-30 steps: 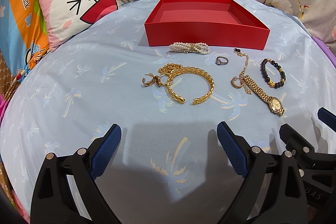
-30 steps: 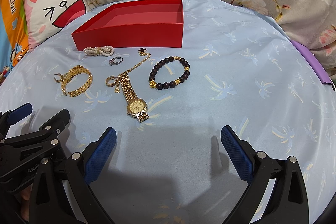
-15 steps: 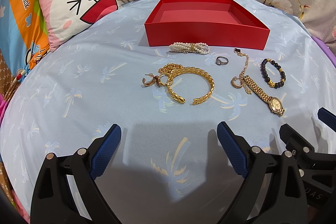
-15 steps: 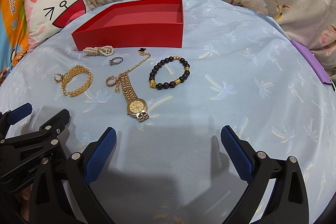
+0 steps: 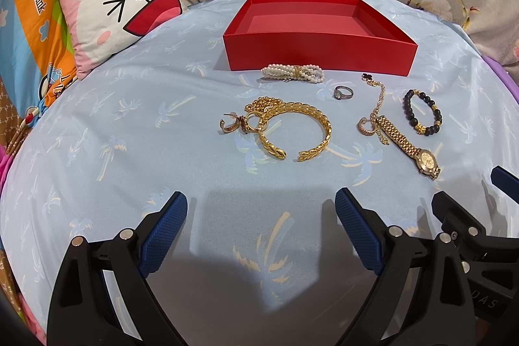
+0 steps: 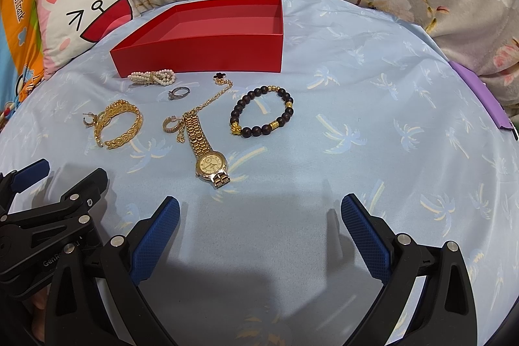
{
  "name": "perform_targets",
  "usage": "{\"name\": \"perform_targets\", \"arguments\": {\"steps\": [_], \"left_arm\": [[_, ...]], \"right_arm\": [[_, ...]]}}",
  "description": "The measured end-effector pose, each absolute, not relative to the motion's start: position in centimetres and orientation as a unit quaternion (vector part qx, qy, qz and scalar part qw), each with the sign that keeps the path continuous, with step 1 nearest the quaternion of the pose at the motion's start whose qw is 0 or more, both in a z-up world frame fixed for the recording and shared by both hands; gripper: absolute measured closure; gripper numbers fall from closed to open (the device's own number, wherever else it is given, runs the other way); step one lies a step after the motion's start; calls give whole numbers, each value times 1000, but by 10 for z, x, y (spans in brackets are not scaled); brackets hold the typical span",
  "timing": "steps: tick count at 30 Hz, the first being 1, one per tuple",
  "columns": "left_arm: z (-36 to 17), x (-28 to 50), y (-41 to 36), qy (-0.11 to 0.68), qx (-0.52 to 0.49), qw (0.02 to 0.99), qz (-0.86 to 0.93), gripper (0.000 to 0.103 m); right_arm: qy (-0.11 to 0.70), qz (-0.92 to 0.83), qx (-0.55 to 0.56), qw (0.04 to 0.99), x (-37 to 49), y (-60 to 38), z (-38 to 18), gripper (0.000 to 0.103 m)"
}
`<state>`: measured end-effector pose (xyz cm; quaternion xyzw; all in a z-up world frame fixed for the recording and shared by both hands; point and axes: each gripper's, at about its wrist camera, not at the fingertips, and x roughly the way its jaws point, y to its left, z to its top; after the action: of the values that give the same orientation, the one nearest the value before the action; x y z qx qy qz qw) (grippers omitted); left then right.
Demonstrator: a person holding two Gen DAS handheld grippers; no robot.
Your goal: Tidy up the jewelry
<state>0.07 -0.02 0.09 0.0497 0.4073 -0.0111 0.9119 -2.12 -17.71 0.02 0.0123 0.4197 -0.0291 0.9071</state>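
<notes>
Left gripper [image 5: 261,213] and right gripper [image 6: 260,214] are hovering with jaws apart, gripping nothing. Jewelry is lying on the blue sheet [image 5: 129,132] before the red box [image 5: 321,54]. Only the right view is showing the purple edge [image 6: 483,96].

One red box [image 5: 319,55], four bracelets [image 5: 293,72], two earrings [image 5: 230,126], one ring [image 5: 343,92], one watch [image 5: 408,148].
</notes>
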Motion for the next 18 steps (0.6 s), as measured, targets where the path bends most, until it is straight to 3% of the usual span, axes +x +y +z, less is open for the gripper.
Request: {"name": "perform_targets", "arguments": {"steps": [18], "left_arm": [[1,2,1,408,49,911,-10,13]], "right_arm": [[420,-26,14,907,-21,-176,-3,5]]}}
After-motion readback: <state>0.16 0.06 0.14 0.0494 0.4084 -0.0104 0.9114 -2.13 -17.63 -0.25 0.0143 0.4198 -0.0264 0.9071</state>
